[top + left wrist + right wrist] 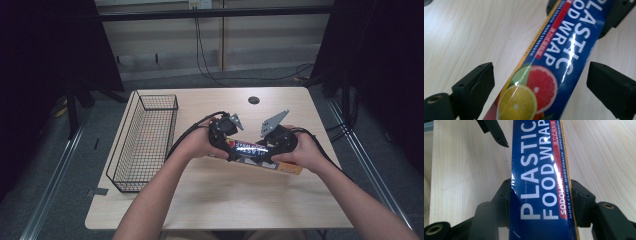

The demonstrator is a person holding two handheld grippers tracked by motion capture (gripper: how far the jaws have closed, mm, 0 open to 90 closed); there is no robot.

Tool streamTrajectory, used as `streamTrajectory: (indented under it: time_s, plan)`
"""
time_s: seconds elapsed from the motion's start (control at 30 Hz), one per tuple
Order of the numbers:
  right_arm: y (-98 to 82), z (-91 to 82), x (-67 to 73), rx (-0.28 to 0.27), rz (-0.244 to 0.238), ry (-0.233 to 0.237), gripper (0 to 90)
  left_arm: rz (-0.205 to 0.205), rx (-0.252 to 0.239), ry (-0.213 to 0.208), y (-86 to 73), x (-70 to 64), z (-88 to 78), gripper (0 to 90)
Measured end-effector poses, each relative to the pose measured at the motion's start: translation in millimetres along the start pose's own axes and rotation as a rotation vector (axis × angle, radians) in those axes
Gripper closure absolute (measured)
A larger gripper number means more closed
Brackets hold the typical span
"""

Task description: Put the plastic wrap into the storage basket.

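Note:
A long blue box of plastic food wrap [252, 149] with citrus pictures lies slanted on the wooden table [225, 200], a little right of its middle. My right gripper [272, 154] is shut on the box; in the right gripper view both fingers press its sides [540, 200]. My left gripper [231, 150] straddles the box's other end. In the left gripper view the box [544, 75] runs between the jaws, which stand open [541, 87] with a gap on each side.
A black wire basket [142, 142] stands along the table's left edge, empty. A dark round hole [253, 100] sits near the table's far edge. Cables trail from both grippers, and more cables lie on the floor beyond.

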State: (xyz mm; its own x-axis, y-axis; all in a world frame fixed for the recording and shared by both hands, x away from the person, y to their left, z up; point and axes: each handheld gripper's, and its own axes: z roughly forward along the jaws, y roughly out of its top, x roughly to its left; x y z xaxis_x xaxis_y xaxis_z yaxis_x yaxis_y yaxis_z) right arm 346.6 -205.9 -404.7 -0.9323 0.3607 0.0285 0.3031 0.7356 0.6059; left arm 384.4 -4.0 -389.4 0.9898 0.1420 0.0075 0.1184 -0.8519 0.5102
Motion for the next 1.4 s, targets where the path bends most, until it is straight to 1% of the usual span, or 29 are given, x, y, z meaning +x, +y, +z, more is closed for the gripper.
streamTrajectory:
  time_s: [0.03, 0.07, 0.1, 0.13, 0.17, 0.23, 0.3, 0.33, 0.4, 0.43, 0.53, 0.6, 0.67, 0.7, 0.73, 0.77, 0.8, 0.83, 0.87, 0.93, 1.0, 1.03, 1.07, 1.13, 1.2, 1.23, 1.3, 1.37, 1.4]
  plan:
    - [0.0, -0.4, 0.2, 0.0, -0.003, 0.001, 44.8, 0.023, 0.007, -0.001, 1.3, -1.0, 0.7, 9.6]
    - [0.3, -1.3, 0.8, 0.001, -0.017, 0.013, 44.8, 0.031, 0.015, -0.008, 2.6, -1.5, 1.2, 11.7]
    - [0.6, -1.6, 1.4, -0.001, -0.026, 0.018, 44.7, 0.05, 0.029, -0.032, 4.9, -3.4, 2.6, 12.3]
    - [0.6, -1.6, 1.4, -0.001, -0.026, 0.018, 44.7, 0.05, 0.029, -0.032, 4.9, -3.4, 2.6, 14.4]
    - [1.5, -1.7, 2.9, -0.004, -0.037, 0.033, 44.7, 0.076, 0.06, -0.032, 7.4, -4.9, 4.4, 16.7]
    - [2.3, -1.3, 3.4, -0.005, -0.048, 0.05, 44.7, 0.104, 0.069, -0.063, 9.7, -7.3, 4.3, 21.8]
    - [3.3, -2.0, 3.5, 0.003, -0.065, 0.044, 44.6, 0.12, 0.071, -0.068, 11.8, -10.4, 4.5, 30.8]
    - [3.4, -2.3, 3.7, 0.004, -0.064, 0.046, 44.6, 0.141, 0.075, -0.07, 12.6, -12.2, 4.6, 32.6]
    - [3.4, -2.7, 3.6, 0.0, -0.08, 0.063, 44.6, 0.153, 0.09, -0.09, 13.3, -13.7, 4.5, 35.0]
    - [3.3, -2.8, 4.3, 0.002, -0.094, 0.066, 44.6, 0.17, 0.097, -0.098, 13.6, -14.6, 4.1, 36.5]
    - [2.1, -2.6, 5.5, -0.004, -0.117, 0.081, 44.3, 0.159, 0.136, -0.112, 16.1, -18.0, 2.5, 39.7]
    - [1.6, -1.9, 4.5, -0.009, -0.138, 0.105, 44.2, 0.159, 0.159, -0.124, 17.4, -20.7, 1.8, 41.9]
    - [1.5, -1.2, 4.0, -0.015, -0.159, 0.126, 44.1, 0.137, 0.187, -0.128, 20.2, -24.2, 0.4, 42.8]
    - [1.1, -1.4, 3.2, -0.018, -0.16, 0.15, 43.7, 0.132, 0.193, -0.141, 20.9, -25.5, -0.1, 43.1]
    - [1.1, -1.4, 3.2, -0.018, -0.16, 0.15, 43.7, 0.132, 0.193, -0.141, 20.9, -25.5, -0.1, 43.3]
    - [0.8, -1.4, 1.8, -0.021, -0.165, 0.171, 43.4, 0.127, 0.198, -0.14, 21.5, -26.6, -0.6, 43.3]
    - [0.0, -0.9, 1.1, -0.033, -0.167, 0.194, 42.8, 0.105, 0.213, -0.15, 22.6, -29.1, -1.3, 43.5]
    - [-0.5, -0.3, 0.5, -0.034, -0.163, 0.211, 42.3, 0.107, 0.22, -0.135, 23.3, -30.9, -1.5, 43.6]
    - [-1.2, 0.5, 0.8, -0.038, -0.15, 0.215, 41.8, 0.111, 0.229, -0.137, 23.6, -31.0, -2.0, 43.7]
    - [-1.5, 1.0, 0.9, -0.041, -0.148, 0.214, 41.2, 0.099, 0.23, -0.141, 23.5, -31.5, -2.0, 43.8]
    - [-2.7, 1.6, 0.6, -0.079, -0.113, 0.223, 31.6, 0.067, 0.242, -0.119, 21.9, -31.1, -3.2, 44.0]
    - [-2.5, 0.4, 1.0, -0.096, -0.099, 0.214, 25.6, 0.051, 0.252, -0.11, 20.3, -29.8, -4.2, 44.1]
    - [-1.8, -0.8, 1.3, -0.102, -0.09, 0.186, 19.0, 0.041, 0.261, -0.102, 18.6, -27.8, -5.7, 44.1]
    - [-2.0, -4.7, 0.0, -0.11, -0.061, 0.151, 11.2, 0.001, 0.268, -0.084, 13.8, -23.8, -8.8, 44.2]
    - [-3.1, -10.4, -4.6, -0.119, -0.044, 0.102, 9.3, -0.024, 0.268, -0.071, 9.6, -22.1, -14.2, 44.2]
    - [-4.0, -13.6, -6.6, -0.129, -0.029, 0.097, 7.8, -0.031, 0.259, -0.063, 7.7, -21.6, -17.2, 44.2]
    - [-6.4, -18.6, -10.5, -0.155, 0.005, 0.075, 3.1, -0.068, 0.245, -0.066, 3.9, -18.0, -23.2, 44.2]
    - [-9.0, -22.9, -12.9, -0.162, 0.033, 0.054, 2.6, -0.077, 0.235, -0.054, 1.9, -17.2, -25.8, 44.2]
    - [-10.3, -24.7, -13.6, -0.17, 0.038, 0.045, 2.0, -0.11, 0.235, -0.052, -1.5, -13.8, -31.0, 44.2]
